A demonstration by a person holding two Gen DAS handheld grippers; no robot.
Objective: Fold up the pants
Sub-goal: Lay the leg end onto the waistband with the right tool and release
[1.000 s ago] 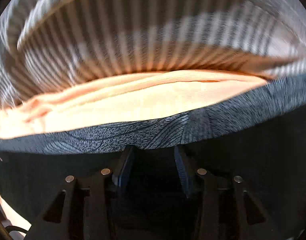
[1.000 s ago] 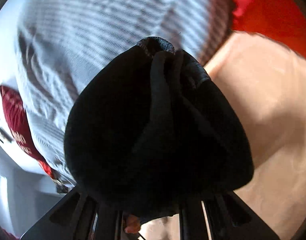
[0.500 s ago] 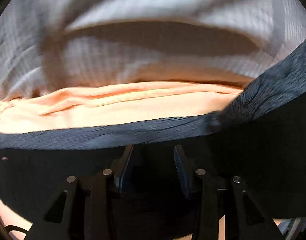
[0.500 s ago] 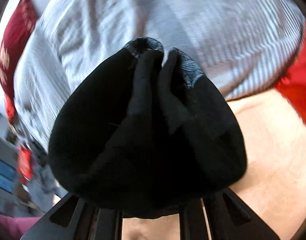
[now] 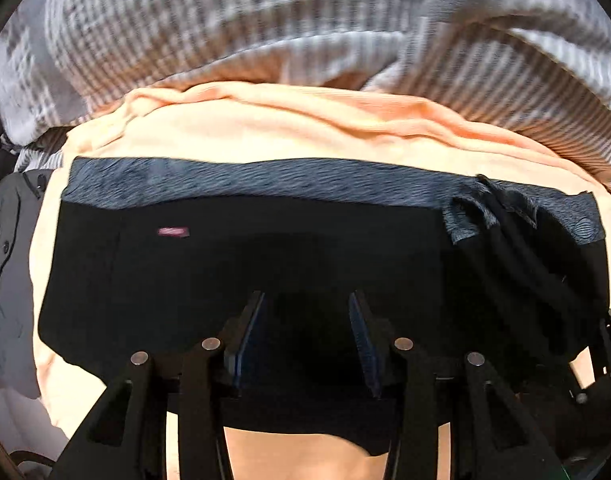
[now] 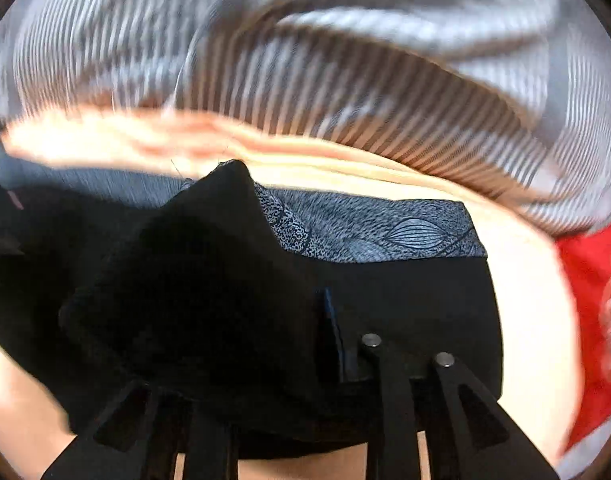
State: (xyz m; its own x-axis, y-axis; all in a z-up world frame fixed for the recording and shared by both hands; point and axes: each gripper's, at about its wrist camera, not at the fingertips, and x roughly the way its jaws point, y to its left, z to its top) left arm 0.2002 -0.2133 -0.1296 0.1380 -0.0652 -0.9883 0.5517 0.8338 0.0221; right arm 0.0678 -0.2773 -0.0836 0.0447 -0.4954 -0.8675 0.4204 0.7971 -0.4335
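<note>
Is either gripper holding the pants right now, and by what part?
The left gripper is open over the pants, holding nothing. The right gripper has a bunched fold near the patterned waistband lying over it; a firm clamp cannot be told.

A peach sheet (image 5: 265, 132) covers the bed. Black pants (image 5: 265, 248) lie flat on it at centre, their grey patterned waistband (image 5: 265, 180) toward 12 o'clock. A striped grey blanket (image 5: 265, 20) is heaped from 10 to 2. Grey clothing (image 5: 5, 260) sits at 9. In the right wrist view, red fabric (image 6: 585, 272) lies at 3
</note>
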